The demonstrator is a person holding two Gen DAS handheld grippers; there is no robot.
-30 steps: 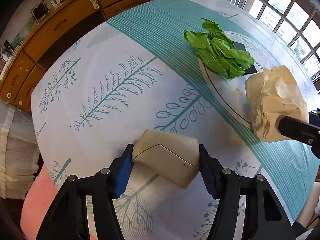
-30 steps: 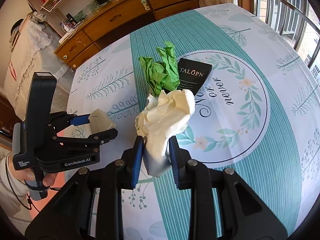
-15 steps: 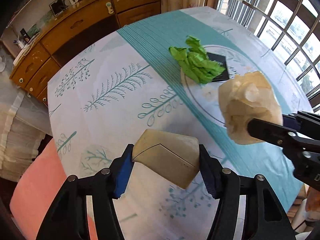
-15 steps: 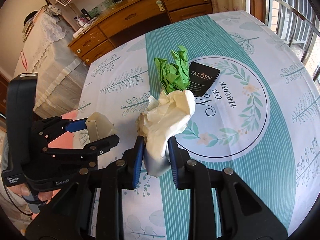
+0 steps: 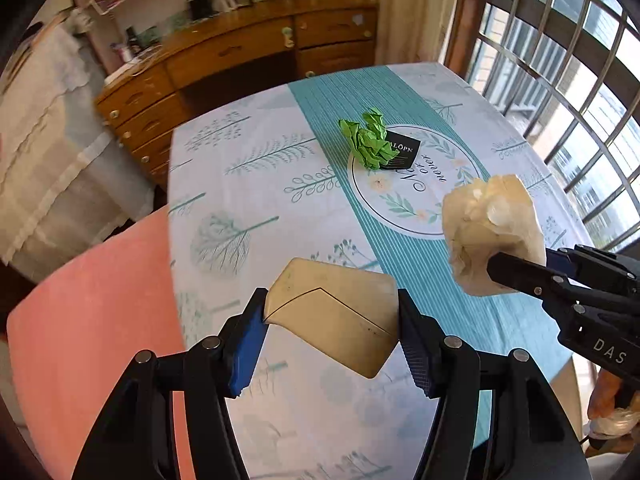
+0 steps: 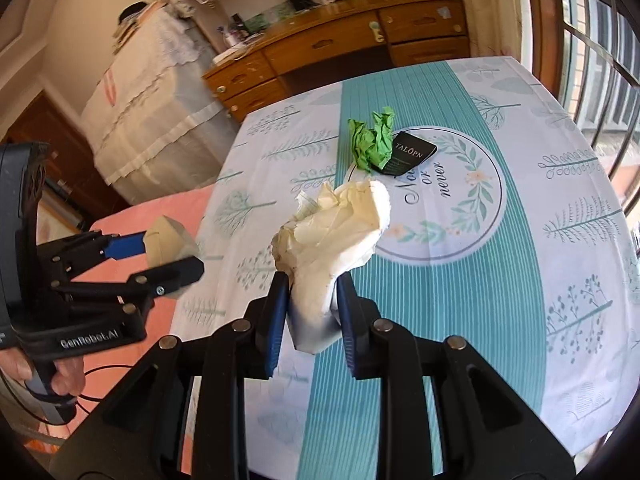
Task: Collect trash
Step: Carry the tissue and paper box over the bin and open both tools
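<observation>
My left gripper (image 5: pixel 332 320) is shut on a beige folded piece of cardboard (image 5: pixel 334 314) and holds it in the air above the table's near left edge; it also shows in the right wrist view (image 6: pixel 170 242). My right gripper (image 6: pixel 312 304) is shut on a crumpled cream paper wad (image 6: pixel 334 236), held above the table; the wad also shows in the left wrist view (image 5: pixel 492 232). A crumpled green paper (image 5: pixel 368 144) lies on the table next to a black card (image 5: pixel 402 152) marked TALOPN.
The table (image 6: pixel 520 260) has a white and teal leaf-print cloth. A pink surface (image 5: pixel 92 308) lies below the table's left edge. A wooden sideboard (image 5: pixel 240 52) stands behind, a cloth-covered unit (image 6: pixel 152 112) to the left, barred windows (image 5: pixel 560 80) to the right.
Both grippers have risen and pulled back from the table with their loads. The green paper and black card now look farther away. More of the room shows.
</observation>
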